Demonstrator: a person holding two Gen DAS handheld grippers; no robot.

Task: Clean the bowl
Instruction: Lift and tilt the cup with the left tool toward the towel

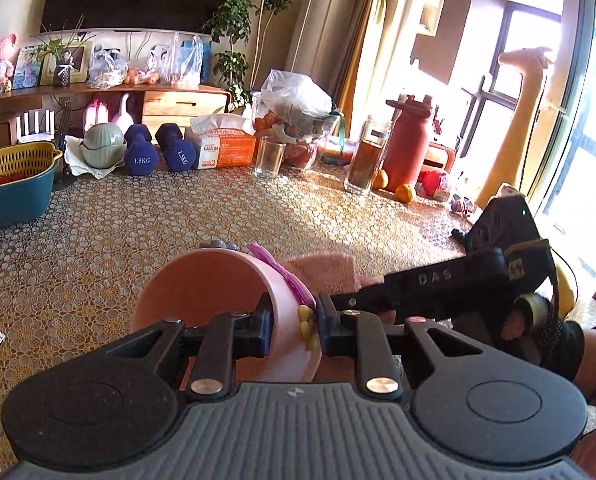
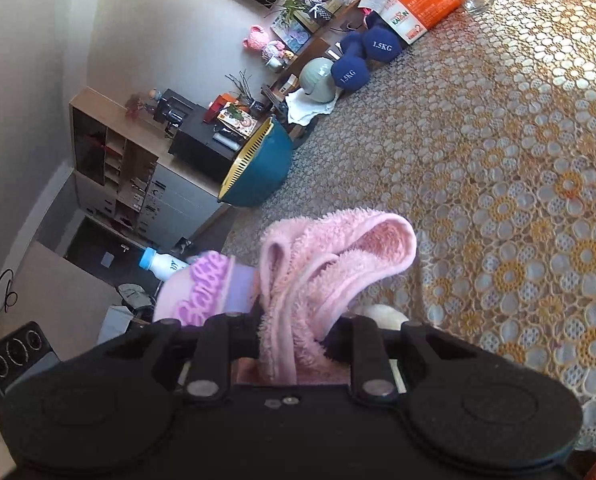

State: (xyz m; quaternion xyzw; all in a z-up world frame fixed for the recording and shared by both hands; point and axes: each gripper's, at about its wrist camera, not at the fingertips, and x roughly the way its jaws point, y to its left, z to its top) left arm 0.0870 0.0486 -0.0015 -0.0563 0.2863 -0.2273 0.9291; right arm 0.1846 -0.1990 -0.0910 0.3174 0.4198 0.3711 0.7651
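While the left tool (image 1: 291,326) clamps the pink bowl's (image 1: 201,288) wall, the right tool (image 2: 298,340) grips a pink cloth (image 2: 330,264) beside it.

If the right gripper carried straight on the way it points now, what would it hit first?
Probably the pink bowl. The right gripper, shut on the pink towel, points at the bowl held in the left gripper; the towel would touch first. Depth is hard to judge.
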